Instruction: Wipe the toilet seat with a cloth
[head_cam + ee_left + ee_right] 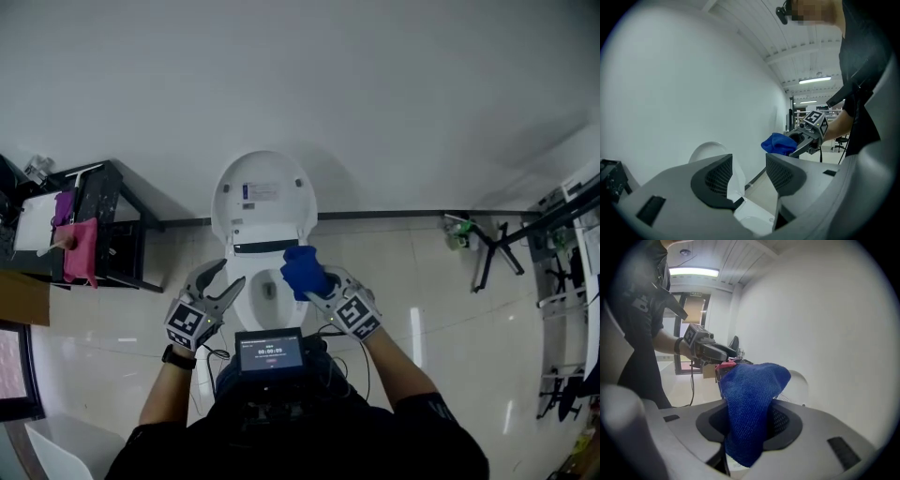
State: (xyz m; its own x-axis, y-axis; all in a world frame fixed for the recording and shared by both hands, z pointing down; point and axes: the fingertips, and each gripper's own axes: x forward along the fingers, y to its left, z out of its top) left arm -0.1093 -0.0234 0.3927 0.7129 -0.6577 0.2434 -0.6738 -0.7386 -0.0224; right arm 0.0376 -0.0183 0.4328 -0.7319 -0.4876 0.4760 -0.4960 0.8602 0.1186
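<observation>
A white toilet (pixel 251 274) stands against the wall with its lid (pixel 262 195) raised upright. My right gripper (pixel 316 284) is shut on a blue cloth (pixel 302 270), held above the right side of the bowl. In the right gripper view the blue cloth (pixel 751 408) hangs bunched between the jaws. My left gripper (pixel 217 291) is open with nothing in it, over the left side of the seat. In the left gripper view its jaws stand apart, the toilet seat (pixel 749 216) shows below them, and the cloth (pixel 778 143) in the right gripper lies beyond.
A black shelf rack (pixel 105 223) with a pink cloth (pixel 80 248) stands left of the toilet. A green bottle (pixel 457 234) and black stand (pixel 497 253) are on the floor at right. A small screen (pixel 272 352) is mounted at the person's chest.
</observation>
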